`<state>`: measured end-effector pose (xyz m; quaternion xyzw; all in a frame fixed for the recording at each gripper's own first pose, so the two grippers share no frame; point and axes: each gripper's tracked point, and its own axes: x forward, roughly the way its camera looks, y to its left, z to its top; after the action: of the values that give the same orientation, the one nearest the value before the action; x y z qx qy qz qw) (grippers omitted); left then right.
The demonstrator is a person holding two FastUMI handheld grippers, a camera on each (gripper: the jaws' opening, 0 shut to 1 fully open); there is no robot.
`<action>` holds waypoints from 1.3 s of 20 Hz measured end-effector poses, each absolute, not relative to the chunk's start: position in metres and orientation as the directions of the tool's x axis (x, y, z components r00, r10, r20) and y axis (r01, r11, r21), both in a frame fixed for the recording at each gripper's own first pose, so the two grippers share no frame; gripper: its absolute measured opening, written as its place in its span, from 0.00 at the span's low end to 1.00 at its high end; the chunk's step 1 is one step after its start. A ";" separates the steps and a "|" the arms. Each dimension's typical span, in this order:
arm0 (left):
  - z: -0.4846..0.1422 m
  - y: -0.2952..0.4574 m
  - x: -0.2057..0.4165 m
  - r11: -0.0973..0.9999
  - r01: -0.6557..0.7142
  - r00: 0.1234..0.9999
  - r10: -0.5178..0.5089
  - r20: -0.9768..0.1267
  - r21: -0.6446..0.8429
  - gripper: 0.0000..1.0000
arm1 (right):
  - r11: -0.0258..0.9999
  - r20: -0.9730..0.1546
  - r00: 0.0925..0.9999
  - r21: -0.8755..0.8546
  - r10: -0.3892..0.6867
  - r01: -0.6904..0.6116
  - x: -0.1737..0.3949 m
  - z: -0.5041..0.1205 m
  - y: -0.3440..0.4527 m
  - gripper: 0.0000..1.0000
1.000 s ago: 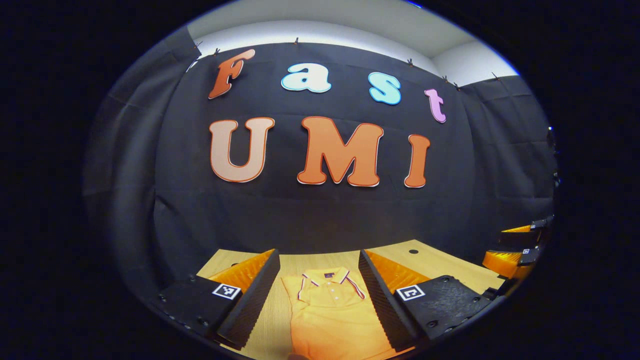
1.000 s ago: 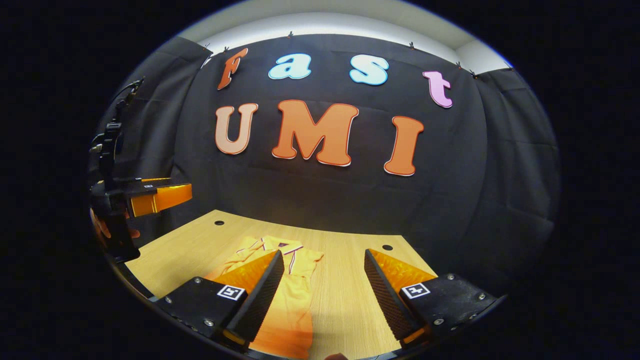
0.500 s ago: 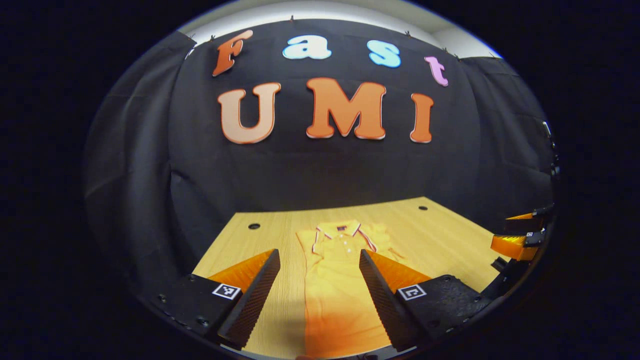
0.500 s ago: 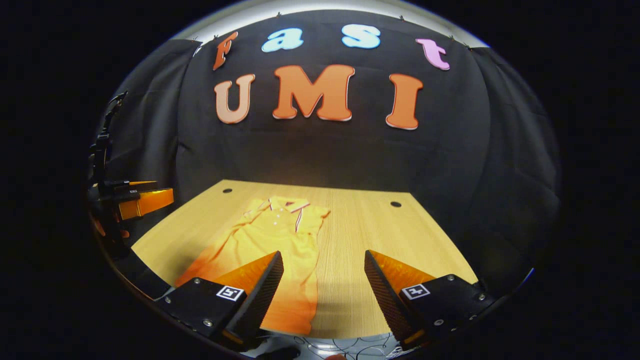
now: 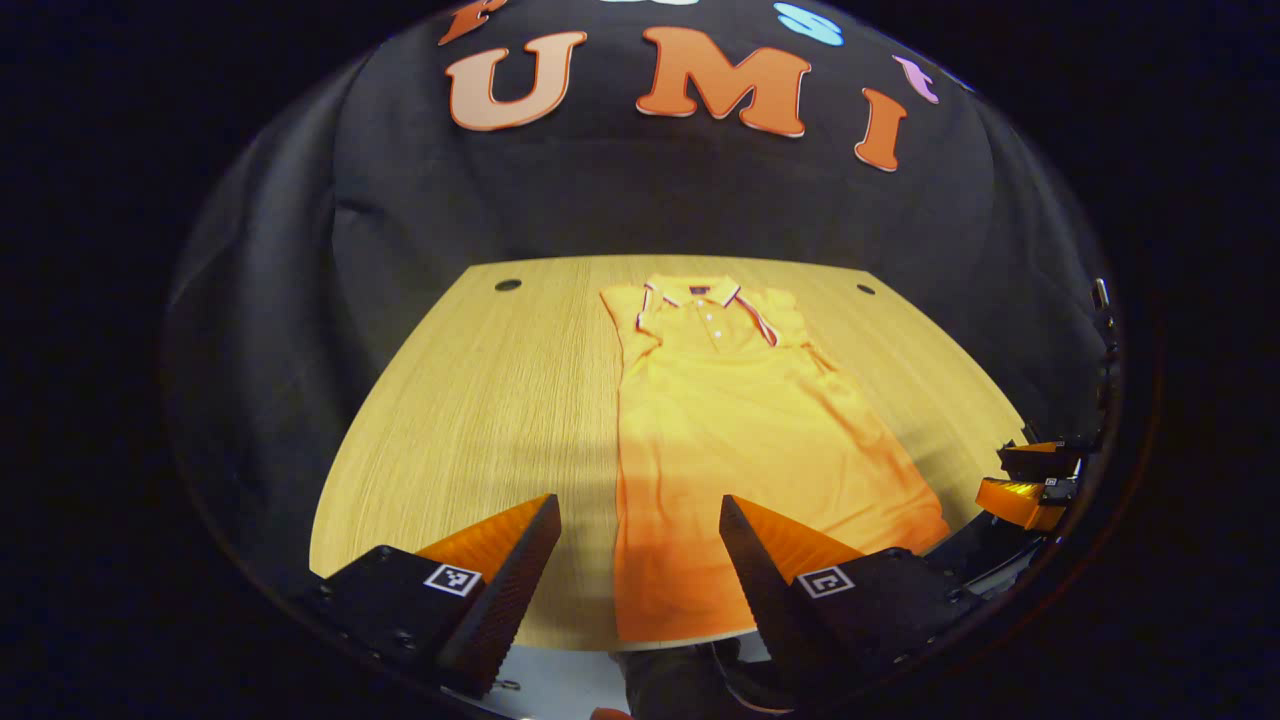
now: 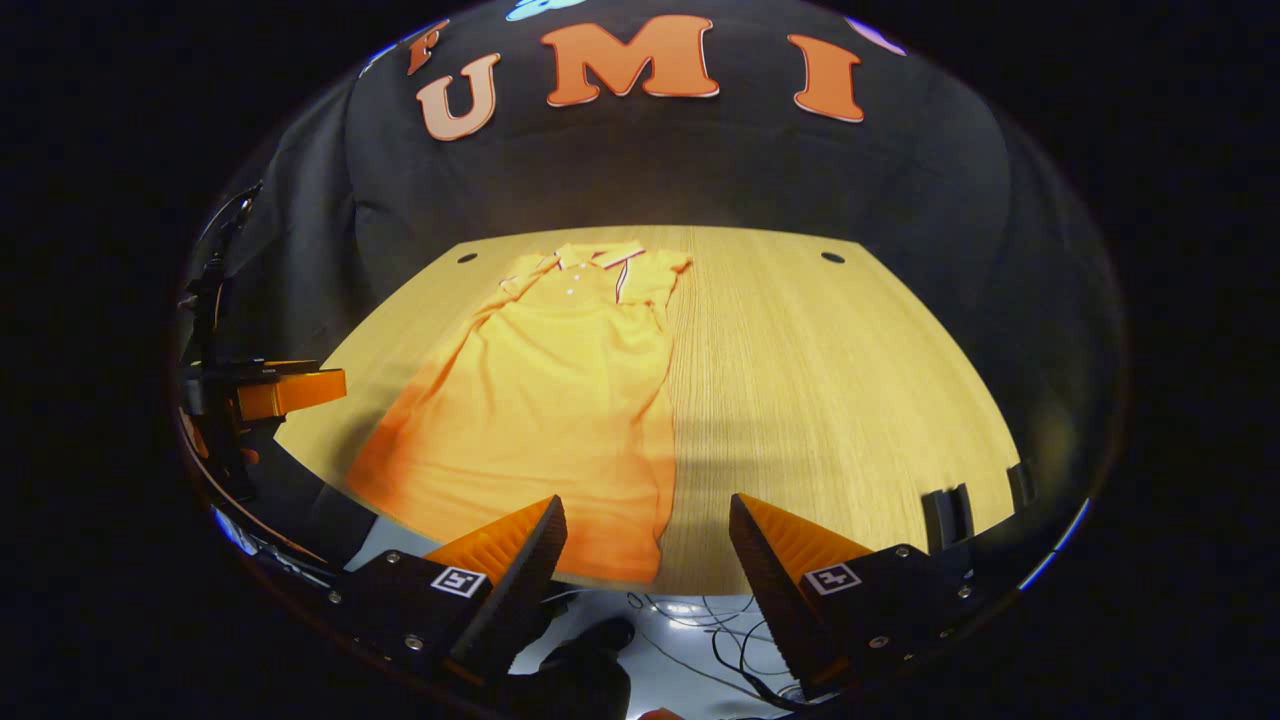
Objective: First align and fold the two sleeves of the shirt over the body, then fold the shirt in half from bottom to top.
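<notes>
Both tongs stand wide open and hold nothing. In the left gripper view, the left tongs (image 5: pixel 640 545) hang above the near edge of the surface (image 5: pixel 480 400), their fingers (image 5: pixel 505 570) spread to either side of the shirt's hem without touching the cloth. Each finger base carries a small square black-and-white marker (image 5: pixel 452 579); it bears no readable writing.

In the right gripper view, the right tongs (image 6: pixel 648 550) hang at the same near edge, to the right of the shirt (image 6: pixel 560 400), with the inner finger above the hem's right corner and the outer one over bare wood. The left tongs show here too, at the far left (image 6: pixel 285 392), off the surface's edge; the right tongs appear at the right rim of the left gripper view (image 5: pixel 1030 480).

The shirt (image 5: pixel 730 420) is an orange polo lying flat and face up on the wooden surface, collar away from the tongs, hem at the near edge. Its collar has dark and white striped trim and a small dark label inside the neck, too small to read. A buttoned placket runs down from the collar. The sleeves lie folded in against the body, so the shirt forms one long strip.

Two dark round holes (image 6: pixel 833 257) sit near the surface's far corners. Below the near edge, cables (image 6: pixel 690 620) lie on a pale floor.
</notes>
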<state>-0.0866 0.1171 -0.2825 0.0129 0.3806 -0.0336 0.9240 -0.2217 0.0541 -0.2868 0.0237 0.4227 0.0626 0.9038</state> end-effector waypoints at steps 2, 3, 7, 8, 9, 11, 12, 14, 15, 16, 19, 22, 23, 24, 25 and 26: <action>-0.300 0.122 -0.097 0.998 0.056 0.639 -0.044 -0.768 -0.011 0.99 | 0.990 -0.791 0.595 0.101 0.139 -0.096 -0.227 -0.305 0.054 0.99; -0.305 0.123 -0.097 0.999 0.048 0.615 -0.040 -0.787 -0.014 0.99 | 0.990 -0.805 0.576 0.102 0.142 -0.102 -0.228 -0.313 0.055 1.00; -0.324 0.123 -0.108 1.000 0.019 0.508 -0.024 -0.861 -0.017 0.99 | 0.987 -0.849 0.507 0.103 0.151 -0.121 -0.234 -0.336 0.063 0.99; -0.330 0.127 -0.112 1.000 0.023 0.481 -0.006 -0.877 0.006 0.99 | 0.987 -0.857 0.492 0.104 0.151 -0.121 -0.235 -0.340 0.064 0.99; -0.332 0.131 -0.113 0.999 0.019 0.474 0.021 -0.880 0.034 0.99 | 0.987 -0.863 0.482 0.107 0.153 -0.123 -0.235 -0.343 0.066 0.99; -0.338 0.121 -0.122 0.999 0.049 0.443 -0.015 -0.896 0.007 0.99 | 0.987 -0.875 0.463 0.092 0.142 -0.129 -0.232 -0.349 0.065 0.99; -0.342 0.121 -0.124 0.998 0.060 0.433 -0.019 -0.901 0.008 0.99 | 0.989 -0.883 0.451 0.079 0.129 -0.128 -0.234 -0.353 0.062 0.99; -0.357 0.115 -0.124 0.997 0.078 0.411 -0.012 -0.911 0.022 0.99 | 0.989 -0.889 0.439 0.084 0.128 -0.119 -0.234 -0.357 0.064 0.99; -0.355 0.111 -0.117 0.996 0.081 0.445 -0.017 -0.895 0.021 1.00 | 0.989 -0.892 0.432 0.095 0.135 -0.113 -0.234 -0.360 0.067 0.99; -0.356 0.109 -0.120 0.997 0.069 0.429 -0.010 -0.903 0.022 0.99 | 0.990 -0.897 0.424 0.085 0.127 -0.116 -0.237 -0.361 0.067 0.99; -0.354 0.105 -0.119 0.998 0.057 0.482 -0.005 -0.876 0.026 0.98 | 0.989 -0.890 0.443 0.052 0.108 -0.136 -0.232 -0.364 0.068 0.91; -0.355 0.088 -0.118 0.996 0.094 0.525 -0.042 -0.850 0.009 0.80 | 0.994 -0.873 0.476 0.068 0.104 -0.091 -0.224 -0.362 0.068 0.57; -0.357 0.080 -0.116 0.995 0.097 0.532 -0.061 -0.845 -0.010 0.55 | 0.993 -0.868 0.482 0.095 0.117 -0.070 -0.221 -0.362 0.071 0.36; -0.354 0.077 -0.116 0.994 0.106 0.532 -0.048 -0.845 0.010 0.30 | 0.988 -0.864 0.481 0.129 0.152 -0.079 -0.220 -0.362 0.075 0.19; -0.351 0.076 -0.113 0.992 0.122 0.546 -0.053 -0.836 0.016 0.04 | 0.984 -0.864 0.471 0.155 0.176 -0.082 -0.219 -0.362 0.078 0.19; -0.355 0.071 -0.110 0.992 0.126 0.539 -0.063 -0.840 0.007 0.02 | 0.983 -0.853 0.490 0.179 0.178 -0.045 -0.210 -0.362 0.077 0.12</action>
<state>-0.1100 0.0711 -0.3553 0.0332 0.4770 -0.0539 0.8766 -0.2097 0.0771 -0.3618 0.0662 0.5009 0.0649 0.8605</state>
